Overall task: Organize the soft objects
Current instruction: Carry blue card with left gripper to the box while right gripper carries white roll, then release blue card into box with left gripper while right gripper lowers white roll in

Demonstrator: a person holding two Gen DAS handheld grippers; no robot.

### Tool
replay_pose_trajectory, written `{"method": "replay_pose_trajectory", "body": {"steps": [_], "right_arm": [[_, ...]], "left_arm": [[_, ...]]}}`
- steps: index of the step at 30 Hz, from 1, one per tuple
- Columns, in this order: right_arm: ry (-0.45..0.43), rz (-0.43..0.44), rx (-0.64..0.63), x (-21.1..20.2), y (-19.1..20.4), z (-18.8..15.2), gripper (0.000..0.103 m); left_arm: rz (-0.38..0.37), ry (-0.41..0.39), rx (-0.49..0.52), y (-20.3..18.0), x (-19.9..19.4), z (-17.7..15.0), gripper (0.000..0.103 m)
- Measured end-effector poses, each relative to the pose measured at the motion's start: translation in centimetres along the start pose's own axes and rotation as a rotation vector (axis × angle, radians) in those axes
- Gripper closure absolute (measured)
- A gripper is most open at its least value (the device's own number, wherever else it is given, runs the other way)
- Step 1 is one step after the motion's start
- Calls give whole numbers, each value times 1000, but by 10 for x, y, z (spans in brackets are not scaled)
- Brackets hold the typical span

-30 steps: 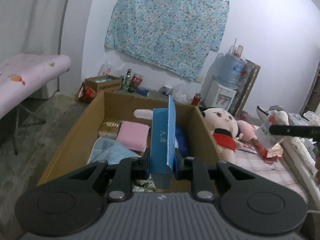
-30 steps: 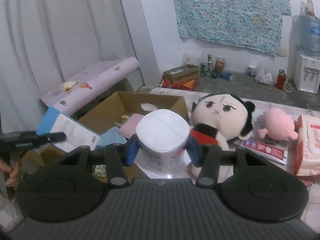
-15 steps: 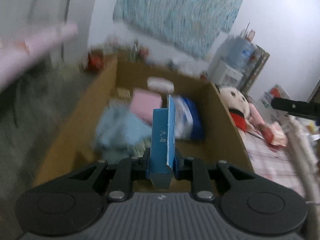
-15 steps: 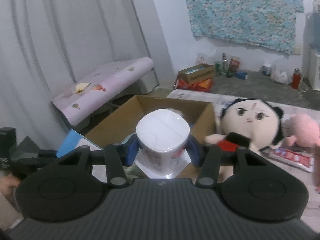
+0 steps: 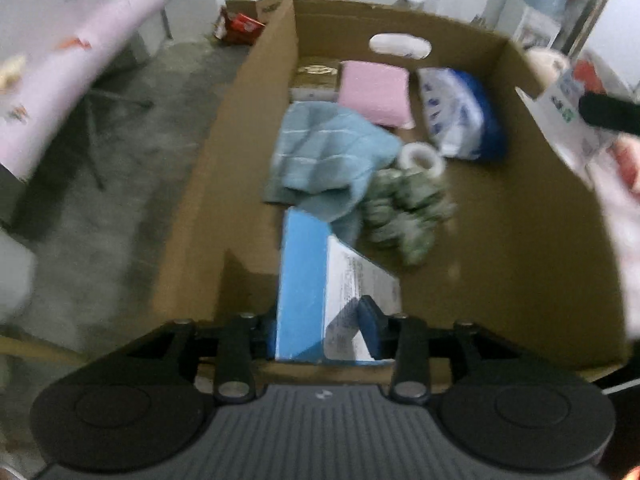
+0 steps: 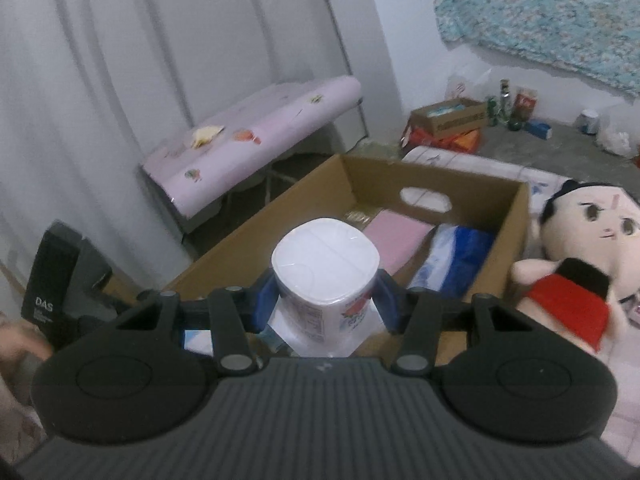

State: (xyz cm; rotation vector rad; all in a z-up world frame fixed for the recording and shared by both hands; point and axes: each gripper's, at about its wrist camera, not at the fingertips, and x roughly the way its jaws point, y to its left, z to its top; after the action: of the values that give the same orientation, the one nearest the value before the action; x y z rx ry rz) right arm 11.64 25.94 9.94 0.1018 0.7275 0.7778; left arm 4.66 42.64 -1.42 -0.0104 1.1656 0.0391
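Left tool (image 5: pixel 322 322) grips a blue tissue box (image 5: pixel 304 280) low inside the half-filled cardboard box (image 5: pixel 540 240); right tool (image 6: pixel 326 302) clamps a wrapped paper roll (image 6: pixel 325 264) above it, the plush doll (image 6: pixel 580 248) not yet packed

A lived-in home room: grey curtains (image 6: pixel 120 80), a floral cloth (image 6: pixel 560 12) on the wall, a plush doll (image 6: pixel 580 248), floor clutter.

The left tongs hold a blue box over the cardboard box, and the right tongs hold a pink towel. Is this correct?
Not fully. The right tongs hold a white wrapped paper roll, as the right wrist view shows. The pink towel lies inside the cardboard box. The left tongs do hold the blue box.
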Motion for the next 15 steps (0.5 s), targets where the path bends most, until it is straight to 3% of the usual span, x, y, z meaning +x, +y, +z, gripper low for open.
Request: {"method": "replay_pose_trajectory", "body": {"steps": [2, 4, 6, 8, 12, 15], "right_arm": [[16, 8, -7, 10, 7, -2, 53], [34, 13, -16, 19, 11, -2, 53], [53, 15, -21, 28, 15, -4, 53], [75, 15, -21, 34, 17, -7, 53], [118, 17, -25, 50, 21, -11, 53], [154, 21, -16, 51, 18, -18, 53]], "left_arm": [[32, -8, 39, 1, -4, -2, 44], [36, -6, 68, -1, -3, -4, 35], [65, -20, 92, -4, -4, -7, 34], [115, -49, 148, -11, -4, -8, 22], [188, -93, 255, -24, -5, -8, 17], [158, -131, 237, -23, -15, -4, 13]]}}
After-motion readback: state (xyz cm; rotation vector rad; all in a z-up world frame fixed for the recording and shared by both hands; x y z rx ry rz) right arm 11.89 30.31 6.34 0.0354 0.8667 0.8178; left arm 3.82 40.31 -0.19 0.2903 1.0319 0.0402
